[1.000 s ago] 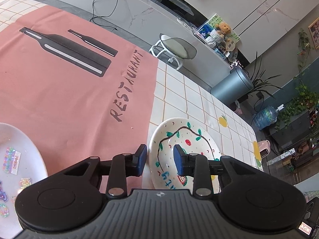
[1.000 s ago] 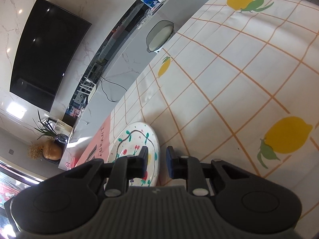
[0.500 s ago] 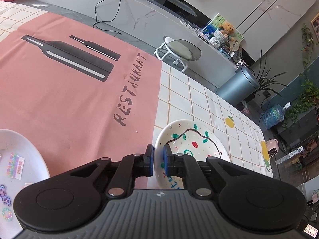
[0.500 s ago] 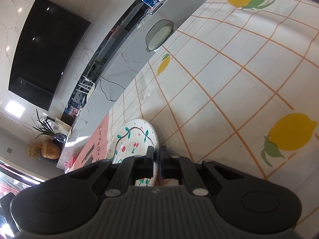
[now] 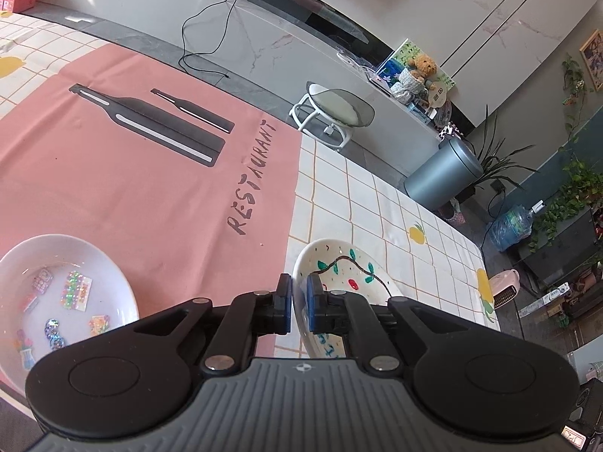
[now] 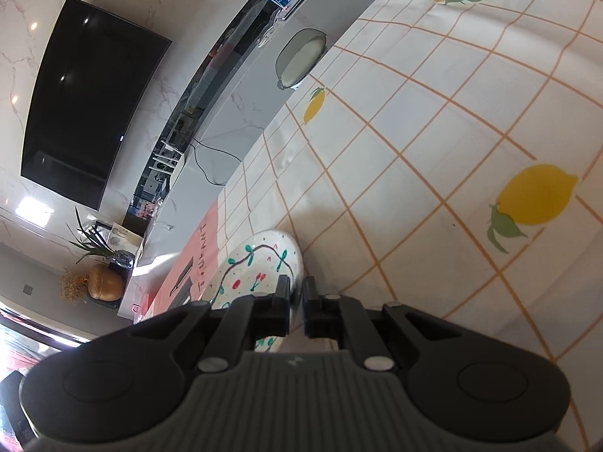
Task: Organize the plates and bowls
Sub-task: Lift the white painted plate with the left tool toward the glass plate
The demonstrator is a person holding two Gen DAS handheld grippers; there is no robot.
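Note:
A white painted plate [image 5: 350, 275] with a vine and red cherries is held up above the checked tablecloth. My left gripper [image 5: 299, 303] is shut on its near left rim. The same plate [image 6: 260, 267] shows in the right wrist view, where my right gripper [image 6: 297, 303] is shut on its right rim. A white plate [image 5: 64, 293] with several small shiny stickers lies at the lower left on the pink cloth.
A pink "RESTAURANT" mat [image 5: 150, 158] covers the left of the table; the lemon-print checked cloth [image 6: 433, 158] covers the right. Beyond the far table edge stand a white stool [image 5: 331, 116] and a grey bin [image 5: 441, 177].
Both grippers closed from open onto opposite rims of the painted plate. The plate has lifted slightly off the table.

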